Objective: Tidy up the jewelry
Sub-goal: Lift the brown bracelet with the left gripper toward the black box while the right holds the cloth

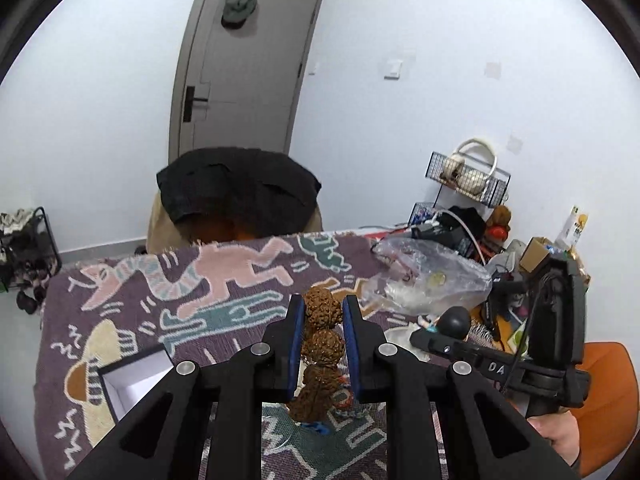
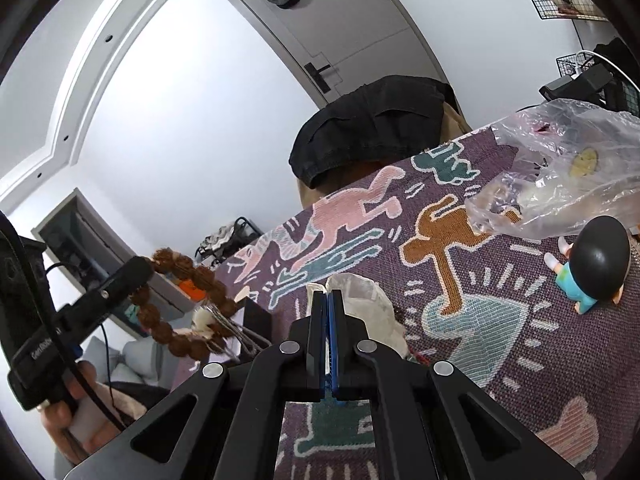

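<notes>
My left gripper is shut on a bracelet of large brown knobbly beads, held above the patterned tablecloth. The bead bracelet also shows in the right wrist view, hanging as a loop from the left gripper at the left. My right gripper is shut, with the jaws pressed together just in front of a small translucent white pouch lying on the cloth; whether it pinches the pouch is unclear. An open white box sits at the left of the cloth.
A crumpled clear plastic bag lies at the right of the table. A small figurine with a black head and teal shirt stands near it. Cluttered items and a wire rack fill the far right. A chair draped in black cloth stands behind the table.
</notes>
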The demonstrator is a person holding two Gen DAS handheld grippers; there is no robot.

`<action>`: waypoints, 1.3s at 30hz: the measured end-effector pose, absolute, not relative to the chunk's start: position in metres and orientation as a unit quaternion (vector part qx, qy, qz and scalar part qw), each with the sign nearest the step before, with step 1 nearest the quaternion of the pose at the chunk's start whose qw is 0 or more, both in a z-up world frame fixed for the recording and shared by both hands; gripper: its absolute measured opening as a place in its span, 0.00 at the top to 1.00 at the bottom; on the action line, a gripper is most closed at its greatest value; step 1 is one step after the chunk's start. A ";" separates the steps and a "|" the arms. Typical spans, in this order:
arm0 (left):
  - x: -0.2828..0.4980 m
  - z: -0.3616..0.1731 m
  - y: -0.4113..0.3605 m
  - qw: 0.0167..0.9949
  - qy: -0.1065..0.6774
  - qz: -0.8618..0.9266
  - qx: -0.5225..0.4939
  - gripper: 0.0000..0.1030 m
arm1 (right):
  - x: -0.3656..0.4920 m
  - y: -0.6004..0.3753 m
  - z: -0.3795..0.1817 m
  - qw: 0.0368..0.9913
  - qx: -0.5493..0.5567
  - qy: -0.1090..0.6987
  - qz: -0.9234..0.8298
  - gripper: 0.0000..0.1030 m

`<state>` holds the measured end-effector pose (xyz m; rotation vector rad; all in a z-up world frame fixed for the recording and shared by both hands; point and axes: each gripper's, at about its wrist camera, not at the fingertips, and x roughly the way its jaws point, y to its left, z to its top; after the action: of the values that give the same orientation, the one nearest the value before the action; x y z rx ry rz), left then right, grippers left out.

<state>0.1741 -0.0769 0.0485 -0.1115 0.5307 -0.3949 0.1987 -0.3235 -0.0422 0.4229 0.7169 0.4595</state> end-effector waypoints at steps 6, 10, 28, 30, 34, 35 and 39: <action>0.174 0.050 -0.067 0.946 0.260 -0.185 -0.054 0.81 | 0.198 -0.317 -0.044 0.886 0.204 0.348 0.229 0.98; 0.187 0.018 -0.065 0.931 0.312 -0.180 -0.056 0.81 | 0.197 -0.313 -0.046 0.884 0.201 0.352 0.232 0.98; 0.201 -0.042 -0.044 0.906 0.404 -0.122 -0.037 0.80 | 0.205 -0.288 -0.062 0.873 0.188 0.380 0.243 0.98; 0.198 -0.049 -0.042 0.899 0.418 -0.121 -0.042 0.75 | 0.207 -0.284 -0.065 0.869 0.186 0.386 0.246 0.98; 0.184 -0.061 -0.035 0.895 0.426 -0.112 -0.070 0.32 | 0.211 -0.281 -0.072 0.865 0.187 0.395 0.246 0.98; 0.180 -0.063 -0.034 0.895 0.425 -0.112 -0.076 0.30 | 0.211 -0.281 -0.073 0.865 0.187 0.396 0.246 0.98; 0.177 -0.073 -0.032 0.890 0.435 -0.103 -0.088 0.30 | 0.214 -0.279 -0.078 0.861 0.190 0.401 0.247 0.97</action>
<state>0.1770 -0.0320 -0.0725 -0.1827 0.9023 -0.2133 0.2136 -0.2793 -0.0776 0.3978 0.8419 0.5177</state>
